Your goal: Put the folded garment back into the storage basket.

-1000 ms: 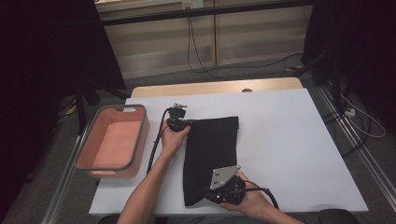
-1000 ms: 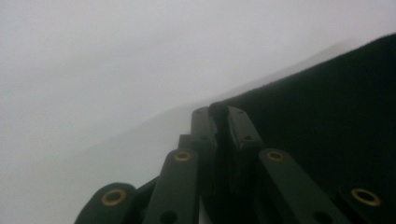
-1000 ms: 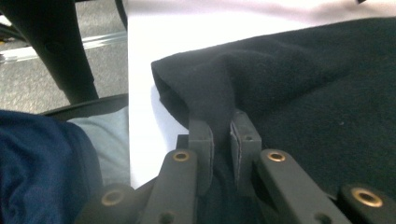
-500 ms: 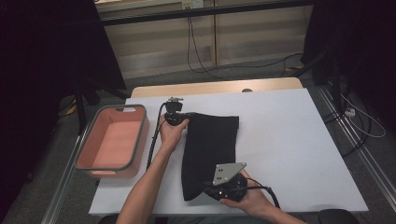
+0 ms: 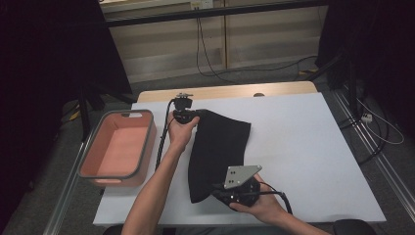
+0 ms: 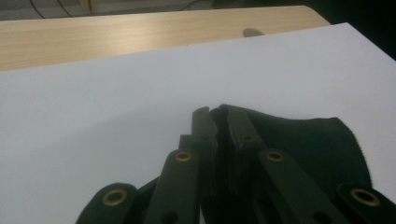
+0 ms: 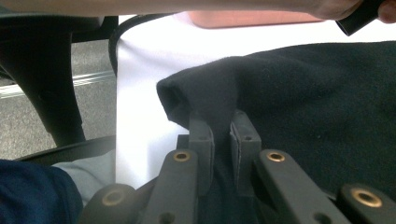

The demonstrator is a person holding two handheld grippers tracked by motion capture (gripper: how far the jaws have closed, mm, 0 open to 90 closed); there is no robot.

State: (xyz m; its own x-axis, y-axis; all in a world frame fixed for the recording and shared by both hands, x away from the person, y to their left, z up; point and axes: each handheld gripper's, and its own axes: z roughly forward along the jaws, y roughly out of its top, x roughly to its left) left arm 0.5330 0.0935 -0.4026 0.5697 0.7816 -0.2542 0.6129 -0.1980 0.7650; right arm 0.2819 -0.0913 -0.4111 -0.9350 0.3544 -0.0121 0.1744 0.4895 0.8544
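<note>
A black cloth (image 5: 218, 142) lies lengthwise on the white table (image 5: 303, 147). My left gripper (image 5: 198, 113) is at the cloth's far left corner, shut on that corner; in the left gripper view the jaws (image 6: 219, 116) pinch the black fabric (image 6: 303, 144). My right gripper (image 5: 216, 192) is at the near end of the cloth, close to the table's front edge. It is shut on a bunched fold, and in the right gripper view the cloth (image 7: 317, 93) rises between the jaws (image 7: 222, 126).
A pink basin (image 5: 117, 147) with a grey rim stands at the table's left edge. A strip of bare wood (image 5: 230, 92) runs along the far side. White tabletop stretches to the right of the cloth. Cables trail from both grippers.
My left gripper has moved a little farther away with the cloth corner, drawing the cloth out longer. The right gripper has shifted slightly forward, still holding the near end.
</note>
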